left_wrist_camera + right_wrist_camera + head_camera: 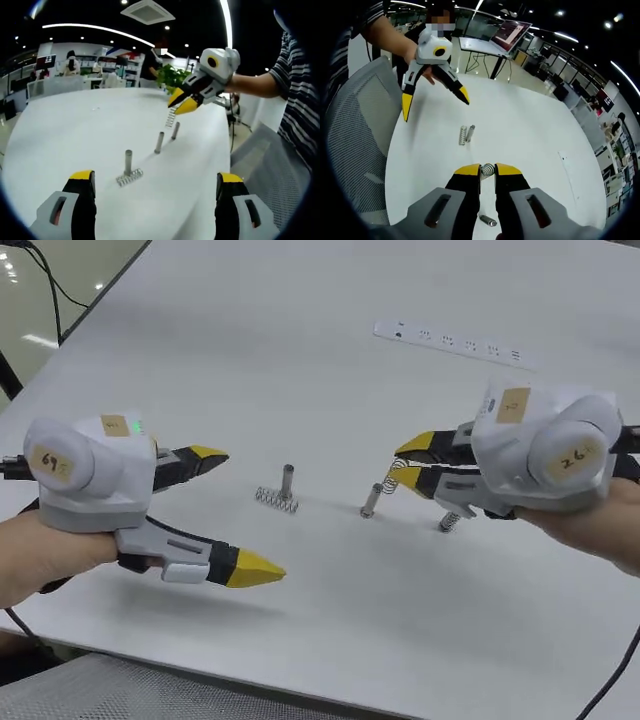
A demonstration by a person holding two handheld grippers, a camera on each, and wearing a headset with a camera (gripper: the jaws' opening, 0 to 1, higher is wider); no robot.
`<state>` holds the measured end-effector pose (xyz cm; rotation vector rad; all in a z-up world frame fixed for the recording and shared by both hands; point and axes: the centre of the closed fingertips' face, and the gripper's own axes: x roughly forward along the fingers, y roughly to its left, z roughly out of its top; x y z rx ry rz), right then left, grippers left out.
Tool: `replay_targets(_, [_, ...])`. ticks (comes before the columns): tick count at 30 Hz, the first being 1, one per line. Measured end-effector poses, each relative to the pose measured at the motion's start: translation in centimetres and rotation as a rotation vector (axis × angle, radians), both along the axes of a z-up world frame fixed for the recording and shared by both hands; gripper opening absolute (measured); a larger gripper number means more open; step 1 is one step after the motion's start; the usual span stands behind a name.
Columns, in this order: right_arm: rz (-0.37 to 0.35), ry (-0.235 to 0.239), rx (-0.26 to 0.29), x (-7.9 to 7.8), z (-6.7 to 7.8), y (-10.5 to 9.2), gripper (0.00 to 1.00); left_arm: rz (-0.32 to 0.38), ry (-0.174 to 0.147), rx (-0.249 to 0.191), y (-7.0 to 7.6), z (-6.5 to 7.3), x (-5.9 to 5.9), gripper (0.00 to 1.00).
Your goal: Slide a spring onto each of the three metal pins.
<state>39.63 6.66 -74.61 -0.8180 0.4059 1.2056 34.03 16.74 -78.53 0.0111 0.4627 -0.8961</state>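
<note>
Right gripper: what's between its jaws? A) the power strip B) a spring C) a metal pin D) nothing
B: in the right gripper view, the right gripper has its yellow tips closed on a coiled spring.

The left gripper point(250, 510) and the right gripper point(395, 463) each have a rounded white casing point(95, 475), a grey body under the casing, and black jaws with yellow points. On each casing are a round tan sticker point(52, 464) with handwritten numbers and a square tan label point(114, 425). Beside the left casing's label glows a green light point(137, 427). A black cable point(12, 468) leaves that casing's back. The person wears a striped short sleeve point(300, 75).
</note>
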Motion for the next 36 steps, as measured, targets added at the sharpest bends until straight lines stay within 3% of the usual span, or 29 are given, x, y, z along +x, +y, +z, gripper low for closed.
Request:
replay_targets(6, [-0.017, 0.012, 0.017, 0.5, -0.1, 0.4, 0.07, 0.011, -0.002, -0.003, 0.3, 0.0, 0.1, 0.98])
replay_targets(19, [-0.02, 0.039, -0.004, 0.8, -2.0, 0.6, 0.07, 0.028, 0.005, -0.009, 0.8, -0.1, -0.2, 0.98])
replay_targets(36, [-0.033, 0.09, -0.056, 0.9, -5.5, 0.9, 0.07, 0.042, 0.015, -0.013, 1.1, -0.4, -0.5, 0.98])
